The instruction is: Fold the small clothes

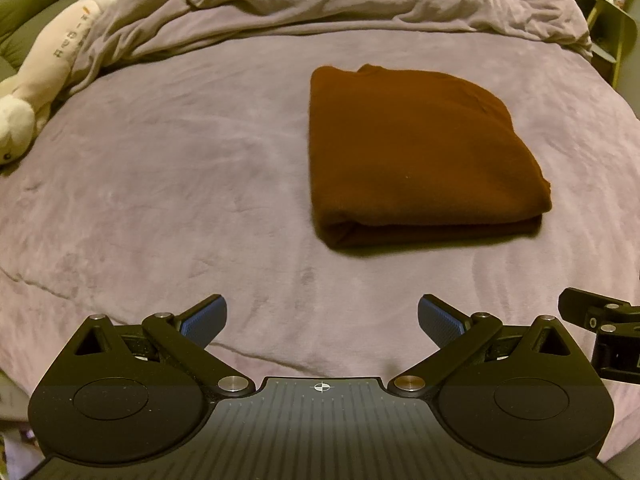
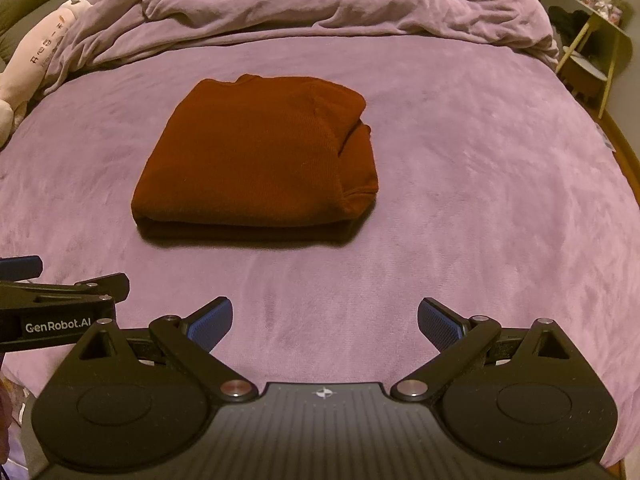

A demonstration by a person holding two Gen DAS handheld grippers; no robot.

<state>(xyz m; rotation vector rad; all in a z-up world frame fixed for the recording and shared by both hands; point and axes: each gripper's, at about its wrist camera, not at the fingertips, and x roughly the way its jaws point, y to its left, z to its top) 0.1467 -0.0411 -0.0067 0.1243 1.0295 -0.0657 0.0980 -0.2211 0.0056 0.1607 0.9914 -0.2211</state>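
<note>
A rust-brown garment (image 1: 420, 152) lies folded into a thick rectangle on the purple bed cover (image 1: 160, 200). The right wrist view has the same garment (image 2: 256, 160) left of centre, with a sleeve edge tucked along its right side. My left gripper (image 1: 322, 320) is open, well short of the garment's near fold, with nothing between its blue pads. My right gripper (image 2: 325, 322) is open too and holds nothing. Each gripper shows at the edge of the other's view: the right gripper (image 1: 600, 328) and the left gripper (image 2: 60, 300).
A crumpled purple duvet (image 1: 340, 4) is bunched along the far side of the bed. A white plush toy (image 1: 44, 68) lies at the far left edge. A small side table (image 2: 600, 52) stands off the bed's far right corner.
</note>
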